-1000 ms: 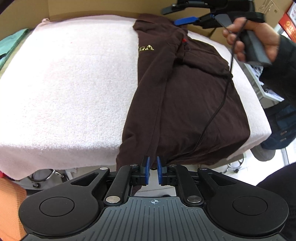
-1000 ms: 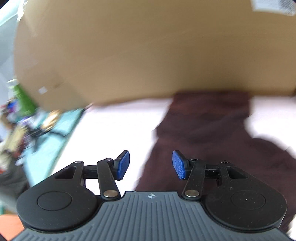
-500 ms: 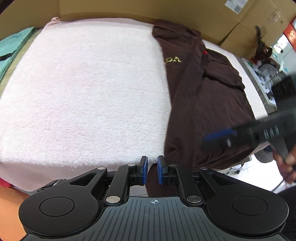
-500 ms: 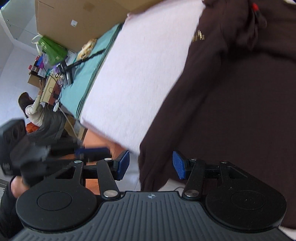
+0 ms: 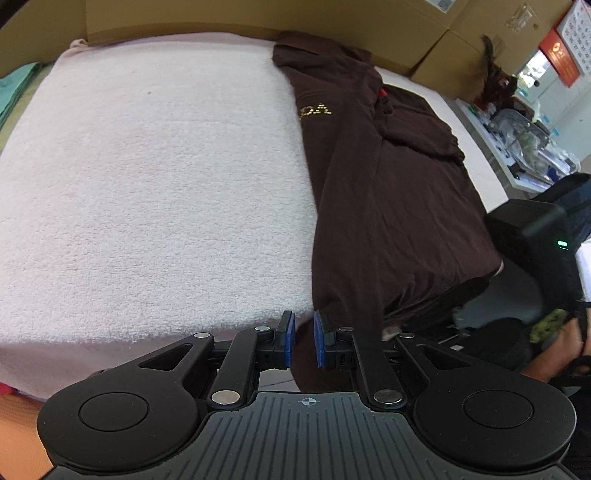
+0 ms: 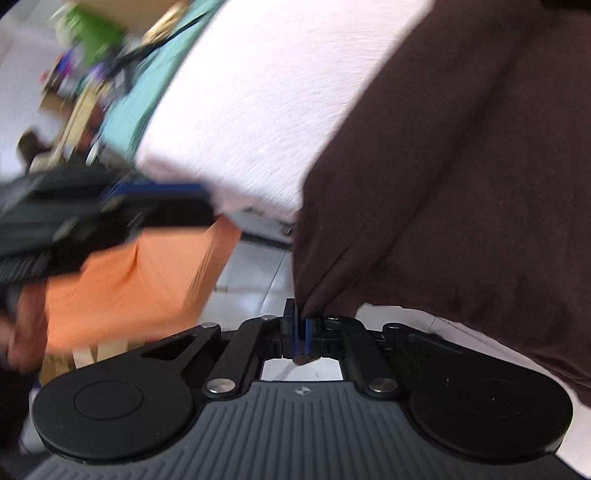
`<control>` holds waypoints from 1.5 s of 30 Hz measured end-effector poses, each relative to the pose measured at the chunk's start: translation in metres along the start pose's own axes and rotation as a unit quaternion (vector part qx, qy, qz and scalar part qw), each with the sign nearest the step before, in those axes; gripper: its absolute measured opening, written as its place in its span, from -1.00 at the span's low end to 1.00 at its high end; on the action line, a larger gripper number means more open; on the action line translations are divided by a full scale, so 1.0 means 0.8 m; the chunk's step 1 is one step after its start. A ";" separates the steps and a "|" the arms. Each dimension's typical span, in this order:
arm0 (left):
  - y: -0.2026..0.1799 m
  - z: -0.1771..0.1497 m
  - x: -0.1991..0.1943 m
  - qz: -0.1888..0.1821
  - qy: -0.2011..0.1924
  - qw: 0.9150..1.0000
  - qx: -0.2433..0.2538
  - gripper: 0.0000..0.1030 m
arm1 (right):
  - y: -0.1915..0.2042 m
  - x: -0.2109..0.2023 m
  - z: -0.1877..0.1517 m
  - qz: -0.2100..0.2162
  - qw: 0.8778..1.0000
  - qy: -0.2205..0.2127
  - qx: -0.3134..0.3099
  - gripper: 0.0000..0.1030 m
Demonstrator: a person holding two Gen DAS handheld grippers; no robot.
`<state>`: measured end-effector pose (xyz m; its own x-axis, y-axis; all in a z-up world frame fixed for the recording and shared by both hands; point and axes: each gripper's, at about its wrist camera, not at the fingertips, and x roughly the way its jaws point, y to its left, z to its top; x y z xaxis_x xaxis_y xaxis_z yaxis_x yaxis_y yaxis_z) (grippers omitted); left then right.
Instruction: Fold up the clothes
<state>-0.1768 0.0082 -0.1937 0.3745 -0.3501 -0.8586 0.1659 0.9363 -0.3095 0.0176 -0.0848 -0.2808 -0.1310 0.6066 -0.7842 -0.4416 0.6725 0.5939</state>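
A dark brown shirt (image 5: 384, 192) with a small gold logo lies lengthwise along the right side of a table covered with a pale pink towel (image 5: 155, 177); its hem hangs over the near edge. My left gripper (image 5: 303, 341) sits at the near edge beside the hanging hem, its blue pads a narrow gap apart with nothing between them. My right gripper (image 6: 301, 332) is shut on the hanging lower corner of the brown shirt (image 6: 461, 155). The left gripper (image 6: 92, 214) shows blurred in the right wrist view.
Cardboard boxes (image 5: 258, 14) stand along the far edge of the table. A teal cloth (image 5: 18, 85) lies at the far left. Orange fabric (image 6: 136, 284) sits below the table's near edge. A cluttered shelf (image 5: 524, 136) and a black device (image 5: 535, 236) are on the right.
My right gripper came down from the far end to the near edge and closed on the shirt's hanging corner. My left gripper shifted left, so the shirt now sits further right in its view.
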 end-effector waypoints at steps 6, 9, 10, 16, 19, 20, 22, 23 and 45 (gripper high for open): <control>-0.009 0.004 0.010 -0.010 0.007 1.000 0.017 -0.50 | -0.032 -0.044 -0.034 -0.029 0.999 0.027 -0.001 -0.60; -0.021 0.012 0.015 -0.018 0.008 0.999 0.030 -0.50 | -0.045 -0.043 -0.040 -0.074 0.995 0.064 -0.027 0.22; -0.025 0.015 0.016 -0.021 0.007 0.999 0.035 -0.50 | -0.045 -0.051 -0.040 -0.084 0.994 0.064 -0.039 0.22; -0.063 0.027 0.030 -0.037 0.003 0.996 0.079 -0.43 | -0.054 -0.166 0.006 -0.070 0.995 -0.077 -0.008 0.19; -0.082 0.033 0.048 -0.037 0.004 0.994 0.099 -0.39 | -0.062 -0.209 0.055 -0.099 0.979 -0.176 -0.005 0.21; -0.088 0.035 0.054 -0.037 0.005 0.994 0.106 -0.39 | -0.063 -0.219 0.072 -0.107 0.973 -0.202 -0.008 0.21; -0.100 0.037 0.068 -0.033 0.008 0.992 0.121 -0.38 | -0.067 -0.228 0.109 -0.113 0.965 -0.234 -0.020 0.21; -0.105 0.037 0.075 -0.024 0.011 0.991 0.129 -0.33 | -0.070 -0.227 0.129 -0.117 0.963 -0.242 -0.027 0.21; -0.088 0.035 0.103 -0.052 0.035 0.995 0.072 0.02 | -0.163 -0.165 0.293 -0.074 0.945 -0.301 0.104 0.12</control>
<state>-0.1319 -0.0872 -0.2308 0.2841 -0.4378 -0.8530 0.3320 0.8795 -0.3409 0.3003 -0.1535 -0.2127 0.4746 0.5889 -0.6542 -0.2226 0.7994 0.5581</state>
